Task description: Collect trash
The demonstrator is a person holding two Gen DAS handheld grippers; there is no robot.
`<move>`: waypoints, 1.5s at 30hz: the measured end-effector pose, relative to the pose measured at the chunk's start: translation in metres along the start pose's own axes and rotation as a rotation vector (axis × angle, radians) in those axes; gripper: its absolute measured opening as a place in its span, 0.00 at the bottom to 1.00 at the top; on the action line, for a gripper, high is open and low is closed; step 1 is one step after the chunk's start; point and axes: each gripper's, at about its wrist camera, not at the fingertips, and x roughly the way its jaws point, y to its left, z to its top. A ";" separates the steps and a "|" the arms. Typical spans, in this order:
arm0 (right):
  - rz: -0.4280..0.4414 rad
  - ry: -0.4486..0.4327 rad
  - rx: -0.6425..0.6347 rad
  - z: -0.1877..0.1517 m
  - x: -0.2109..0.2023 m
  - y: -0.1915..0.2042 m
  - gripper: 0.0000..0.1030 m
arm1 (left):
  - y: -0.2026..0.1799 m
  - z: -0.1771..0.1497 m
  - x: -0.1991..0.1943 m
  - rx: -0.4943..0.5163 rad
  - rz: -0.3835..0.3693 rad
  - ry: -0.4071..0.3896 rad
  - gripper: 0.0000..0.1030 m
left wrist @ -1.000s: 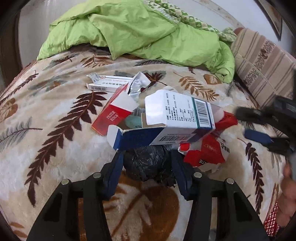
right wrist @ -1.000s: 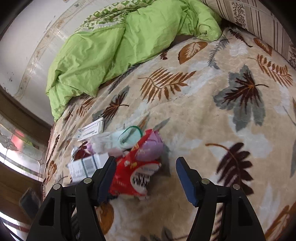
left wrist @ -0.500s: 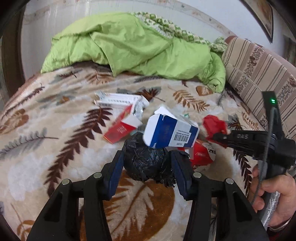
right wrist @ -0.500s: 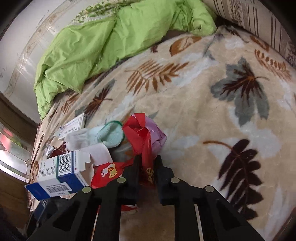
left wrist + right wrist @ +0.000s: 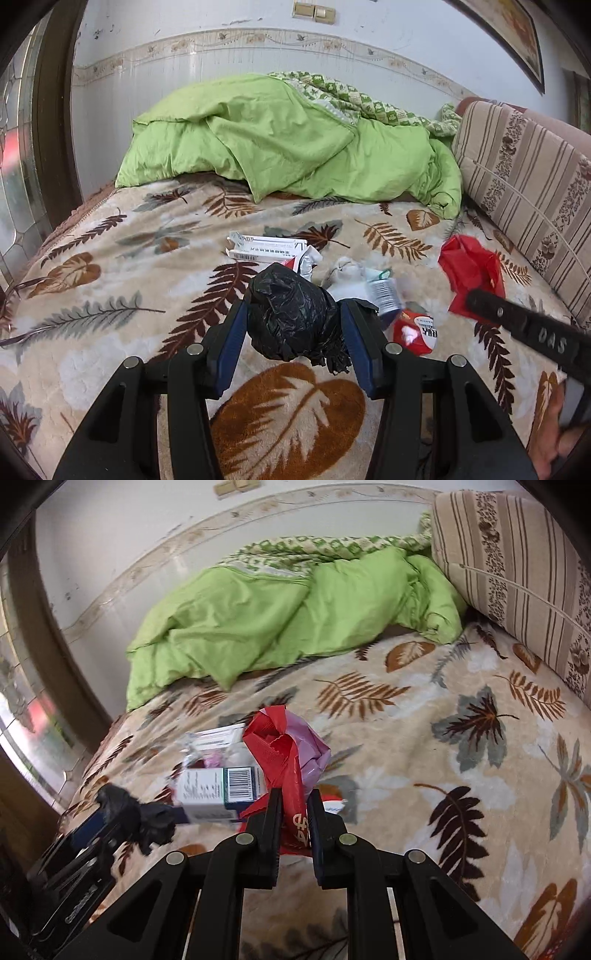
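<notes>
My left gripper is shut on a crumpled black plastic bag and holds it above the leaf-patterned blanket. My right gripper is shut on a red plastic bag with a pink lining, lifted off the bed; it shows in the left wrist view too. On the blanket lie a white carton, a blue and white box with a barcode, white tissue and a red wrapper. The left gripper with the black bag shows at lower left in the right wrist view.
A green quilt is bunched at the far side of the bed. A striped cushion lines the right side. A wall with a switch plate stands behind, and a dark wooden door frame at left.
My right gripper has shut on the red bag and lifted it off the pile. My left gripper has pulled back and up with the black bag. The blue and white box has shifted.
</notes>
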 end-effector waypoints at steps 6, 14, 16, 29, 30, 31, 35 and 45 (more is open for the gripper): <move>0.028 0.014 -0.002 -0.012 -0.008 0.008 0.14 | -0.007 -0.001 -0.007 0.029 0.032 -0.020 0.49; 0.034 -0.001 -0.005 -0.023 -0.026 0.008 0.14 | -0.020 -0.003 -0.014 0.087 0.116 -0.031 0.49; 0.033 -0.005 -0.003 -0.023 -0.030 0.006 0.14 | -0.023 -0.003 -0.018 0.106 0.138 -0.040 0.49; 0.043 -0.051 0.006 -0.017 -0.058 0.005 0.14 | -0.033 0.003 -0.033 0.141 0.172 -0.047 0.49; 0.046 -0.057 0.006 -0.016 -0.060 0.005 0.14 | -0.033 0.003 -0.035 0.144 0.176 -0.049 0.49; 0.048 -0.061 0.006 -0.016 -0.063 0.006 0.14 | -0.034 0.004 -0.035 0.147 0.179 -0.047 0.49; 0.053 -0.070 -0.003 -0.015 -0.071 0.009 0.14 | -0.032 0.006 -0.037 0.138 0.180 -0.031 0.49; 0.069 -0.091 -0.008 -0.012 -0.085 0.013 0.14 | -0.024 0.011 -0.046 0.113 0.203 -0.033 0.49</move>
